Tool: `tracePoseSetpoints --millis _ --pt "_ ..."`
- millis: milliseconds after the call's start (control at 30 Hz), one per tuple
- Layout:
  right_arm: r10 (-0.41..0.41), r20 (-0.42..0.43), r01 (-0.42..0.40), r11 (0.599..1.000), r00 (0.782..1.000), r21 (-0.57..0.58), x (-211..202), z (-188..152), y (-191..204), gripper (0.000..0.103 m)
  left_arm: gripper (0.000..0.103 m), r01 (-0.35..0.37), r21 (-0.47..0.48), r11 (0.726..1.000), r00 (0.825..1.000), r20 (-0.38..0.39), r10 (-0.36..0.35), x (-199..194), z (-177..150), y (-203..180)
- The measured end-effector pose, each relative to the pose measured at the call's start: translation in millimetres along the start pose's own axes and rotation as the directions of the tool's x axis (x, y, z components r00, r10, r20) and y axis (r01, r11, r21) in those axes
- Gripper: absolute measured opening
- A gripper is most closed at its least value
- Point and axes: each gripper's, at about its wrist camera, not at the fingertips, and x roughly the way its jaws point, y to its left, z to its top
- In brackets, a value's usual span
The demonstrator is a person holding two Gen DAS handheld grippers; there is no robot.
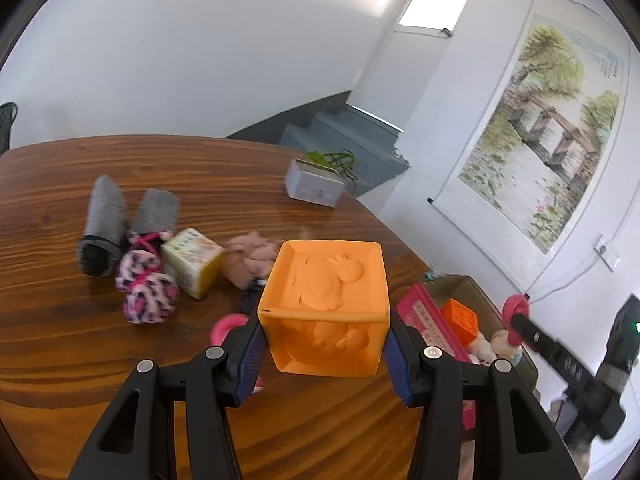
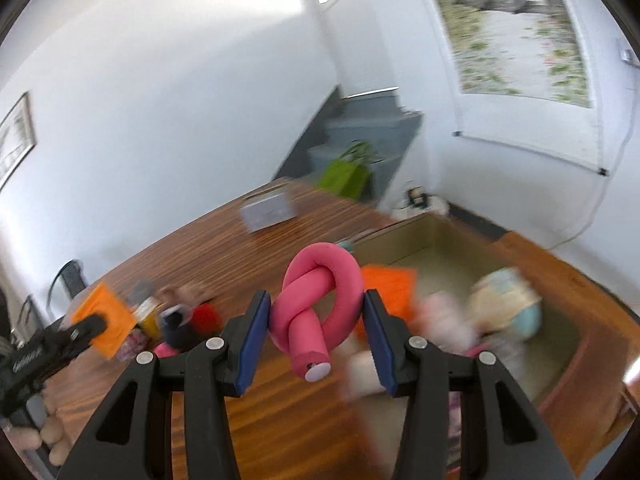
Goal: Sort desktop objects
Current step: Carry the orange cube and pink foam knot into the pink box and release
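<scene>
The left gripper is clamping a soft orange cube with a raised animal figure on its faces; its blue-padded fingers are pressing against the cube's two side walls, and the cube is sitting between them, lifted above the brown wooden table. Behind it on the table two rolled grey knitted socks are lying side by side, with a pink, white and navy knotted rope toy just in front of them, a pale yellow printed cube beside that, and a crumpled pink cloth next along. A white rectangular box is standing farther back near the table's edge. The right gripper is closing on a pink foam tube tied in a knot, whose loop is filling the gap between the blue pads while its cut end is pointing back toward the camera. Below and to the right of it an open cardboard box is holding another orange cube and some blurred soft toys. The left wrist view is showing this box at the table's right edge, with a pink book leaning inside.
</scene>
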Motion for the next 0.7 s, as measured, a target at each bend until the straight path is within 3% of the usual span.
tracePoseSetpoints --millis 300,533,700 --pt "-0.075 -0.073 0.078 0.996 0.995 0.038 31 40 -66 0.051 0.054 0.057 0.061 0.996 0.998 -0.039 -0.055 23 -2 -49" --pt "-0.037 -0.168 0.046 0.998 0.985 0.048 62 52 -79 0.053 0.054 0.097 0.11 0.989 0.994 -0.069 -0.09 38 -5 -84" --pt "-0.012 -0.151 0.02 0.998 0.988 0.055 58 50 -84 0.06 0.054 0.125 0.142 0.982 0.989 -0.091 -0.112 46 -10 -106"
